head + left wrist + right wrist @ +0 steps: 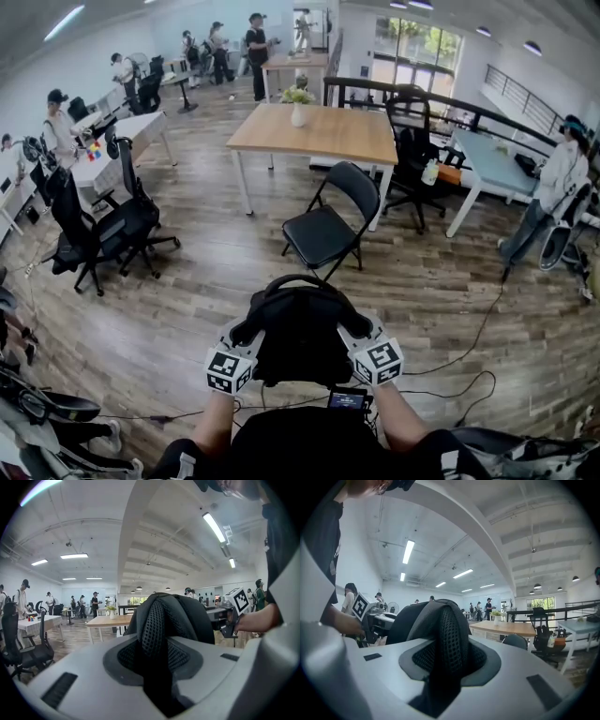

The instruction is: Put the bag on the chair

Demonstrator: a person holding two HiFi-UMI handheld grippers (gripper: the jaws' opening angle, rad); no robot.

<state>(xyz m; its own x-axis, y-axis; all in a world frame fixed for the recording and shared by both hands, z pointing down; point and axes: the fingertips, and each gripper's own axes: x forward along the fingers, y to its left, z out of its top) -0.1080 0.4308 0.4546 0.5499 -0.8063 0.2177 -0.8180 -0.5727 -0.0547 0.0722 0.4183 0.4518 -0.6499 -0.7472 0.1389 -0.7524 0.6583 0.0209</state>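
Left claw (247,330) and right claw (355,327) each clamp a mesh strap (152,620); the bag (302,337) hangs upright.

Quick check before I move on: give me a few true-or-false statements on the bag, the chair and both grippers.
1. The bag already lies on the chair. False: both grippers hold it up short of the chair, and nothing lies on the seat.
2. The left gripper is shut on a mesh strap of the bag. True.
3. The right gripper is empty. False: it too is shut on a mesh strap of the bag.
4. In the head view, the chair stands between the bag and the table. True.
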